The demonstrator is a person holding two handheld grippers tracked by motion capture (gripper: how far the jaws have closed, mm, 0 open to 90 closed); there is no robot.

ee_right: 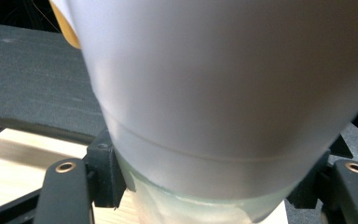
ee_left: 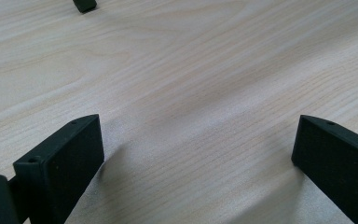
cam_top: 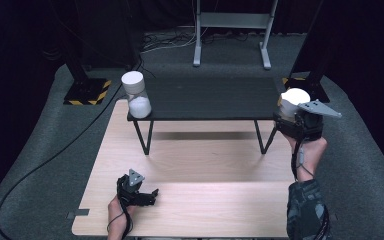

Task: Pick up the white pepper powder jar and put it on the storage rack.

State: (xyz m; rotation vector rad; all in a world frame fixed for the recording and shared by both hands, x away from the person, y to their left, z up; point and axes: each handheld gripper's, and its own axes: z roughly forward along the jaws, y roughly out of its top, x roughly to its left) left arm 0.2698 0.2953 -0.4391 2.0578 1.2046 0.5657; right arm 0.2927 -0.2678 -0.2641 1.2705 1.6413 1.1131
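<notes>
- The right gripper [cam_top: 296,116] is clamped on a white-lidded jar [cam_top: 294,100], its jaws pressing the jar's sides from either flank just under the lid, as the right gripper view shows up close.
- That jar [ee_right: 223,93] is off any surface, held at the right end of the black shelf [cam_top: 215,97], just past its right edge, with the lid uppermost and the clear body running down between the jaws.
- In the right gripper view the white lid takes up most of the picture, the clear lower part of the jar sits between the black jaws, and a bit of yellow shows at the top left behind it.
- The person's right hand [cam_top: 307,150] grips the gripper from below, above the right edge of the wooden table [cam_top: 190,210].
- A second jar [cam_top: 136,94], also white-lidded, with white contents in its lower half, stands upright on the shelf's front left corner, well apart from the held one.
- The shelf stands on thin black legs on the far half of the table.
- The left gripper [cam_top: 147,196] rests low on the table near its front left corner, jaws spread wide with only bare wood [ee_left: 191,93] between them.
</notes>
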